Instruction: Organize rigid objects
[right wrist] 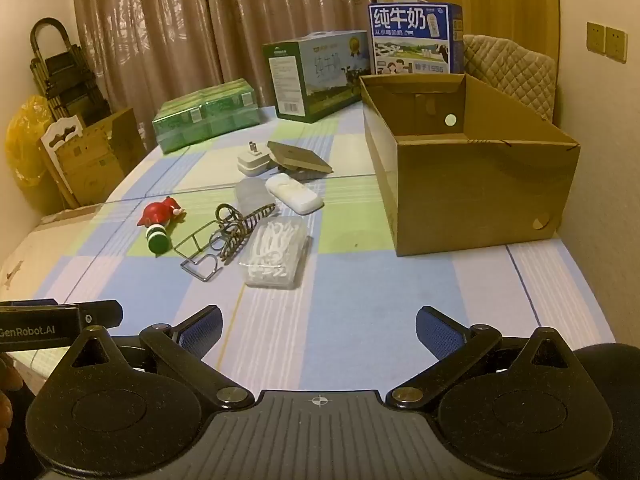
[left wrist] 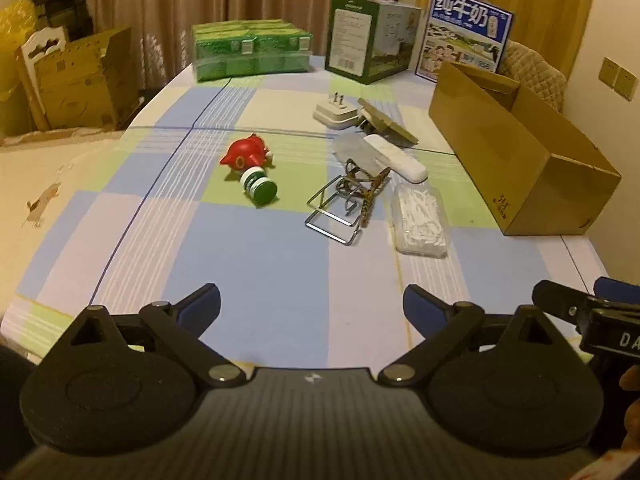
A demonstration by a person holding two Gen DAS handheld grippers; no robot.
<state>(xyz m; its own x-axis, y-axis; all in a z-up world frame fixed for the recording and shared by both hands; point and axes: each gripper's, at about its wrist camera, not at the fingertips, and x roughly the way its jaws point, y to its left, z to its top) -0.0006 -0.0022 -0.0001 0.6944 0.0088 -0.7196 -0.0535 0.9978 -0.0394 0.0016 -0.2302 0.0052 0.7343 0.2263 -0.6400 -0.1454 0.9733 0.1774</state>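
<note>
Loose items lie mid-table: a red toy point(left wrist: 245, 151) point(right wrist: 159, 211), a green-capped bottle point(left wrist: 260, 186) point(right wrist: 157, 239), a wire rack point(left wrist: 334, 216) point(right wrist: 199, 252), a leopard hair claw point(left wrist: 370, 190) point(right wrist: 244, 228), a clear box of floss picks point(left wrist: 420, 220) point(right wrist: 276, 252), a white case point(left wrist: 396, 158) point(right wrist: 293, 194), a white plug point(left wrist: 335, 112) point(right wrist: 252, 160) and a tan plate point(left wrist: 386, 120) point(right wrist: 298, 156). An open cardboard box point(left wrist: 520, 148) point(right wrist: 472, 168) stands to their right. My left gripper point(left wrist: 312, 308) and right gripper point(right wrist: 319, 332) are open and empty, near the table's front edge.
The checked tablecloth point(left wrist: 248, 264) point(right wrist: 360, 300) covers the table. Green tissue packs point(left wrist: 252, 50) point(right wrist: 206, 118), a green milk carton point(left wrist: 370, 38) point(right wrist: 316, 76) and a blue milk carton point(left wrist: 466, 34) point(right wrist: 416, 38) stand at the back. Cardboard boxes point(left wrist: 76, 80) sit on the floor at left.
</note>
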